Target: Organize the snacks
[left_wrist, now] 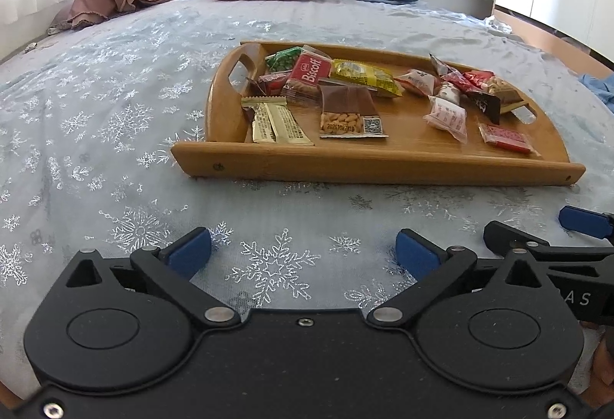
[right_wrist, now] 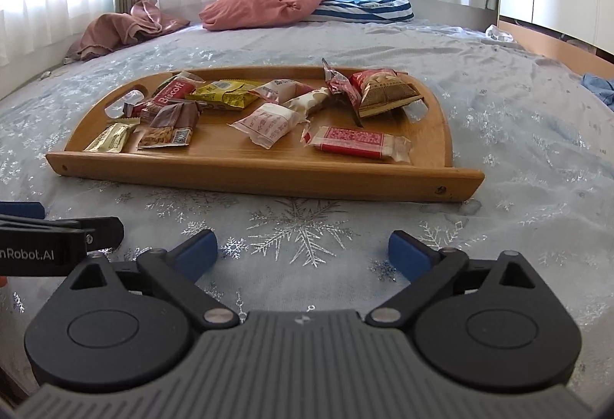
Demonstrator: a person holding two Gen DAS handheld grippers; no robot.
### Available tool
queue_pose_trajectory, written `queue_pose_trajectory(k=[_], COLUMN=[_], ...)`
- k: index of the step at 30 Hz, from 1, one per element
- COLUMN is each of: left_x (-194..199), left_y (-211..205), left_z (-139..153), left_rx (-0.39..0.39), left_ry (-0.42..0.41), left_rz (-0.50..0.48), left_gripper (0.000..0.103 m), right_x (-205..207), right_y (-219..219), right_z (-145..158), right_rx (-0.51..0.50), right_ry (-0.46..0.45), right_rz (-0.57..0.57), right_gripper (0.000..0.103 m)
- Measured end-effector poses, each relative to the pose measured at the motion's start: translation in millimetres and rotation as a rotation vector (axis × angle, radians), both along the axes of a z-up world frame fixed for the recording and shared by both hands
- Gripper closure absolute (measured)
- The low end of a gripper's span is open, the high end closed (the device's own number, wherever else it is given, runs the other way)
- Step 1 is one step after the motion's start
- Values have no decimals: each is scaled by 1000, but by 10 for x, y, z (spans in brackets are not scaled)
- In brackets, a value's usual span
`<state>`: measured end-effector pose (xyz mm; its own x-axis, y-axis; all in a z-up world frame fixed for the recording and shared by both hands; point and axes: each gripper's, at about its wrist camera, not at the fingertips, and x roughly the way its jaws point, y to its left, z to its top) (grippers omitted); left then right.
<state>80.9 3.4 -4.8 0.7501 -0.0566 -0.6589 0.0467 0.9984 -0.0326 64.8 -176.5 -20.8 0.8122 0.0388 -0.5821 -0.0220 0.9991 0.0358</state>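
snack packets fill the wooden tray [left_wrist: 383,165] on the bed [left_wrist: 115,112]. left tool [left_wrist: 303,250] and right tool [right_wrist: 303,250] sit released, grasping nothing.

Two low views, shared tray [left_wrist: 383,171]

Snack pkts [left_wrist: 347,112] lie scattered flat in wooden tray [left_wrist: 376,165], ahead of my grippers; Biscoff [left_wrist: 310,70] at far-left, red wafer pkt [right_wrist: 355,142] near-right.

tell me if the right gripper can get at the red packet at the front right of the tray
Probably yes. The right gripper is open and empty, and the red packet lies flat and alone near the tray's low front rim, with only bare bedspread between.
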Motion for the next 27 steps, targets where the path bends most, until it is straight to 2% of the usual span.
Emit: queue_pose_trajectory(k=[27], left_x=[39], left_y=[16], left_z=[-31], left_rx=[7], left_ry=[-1], left_rz=[-22], left_gripper=[0], right_x=[38], right_y=[19], right_z=[-37], right_rx=[-21], right_ry=[8], right_rz=[1], right_gripper=[0])
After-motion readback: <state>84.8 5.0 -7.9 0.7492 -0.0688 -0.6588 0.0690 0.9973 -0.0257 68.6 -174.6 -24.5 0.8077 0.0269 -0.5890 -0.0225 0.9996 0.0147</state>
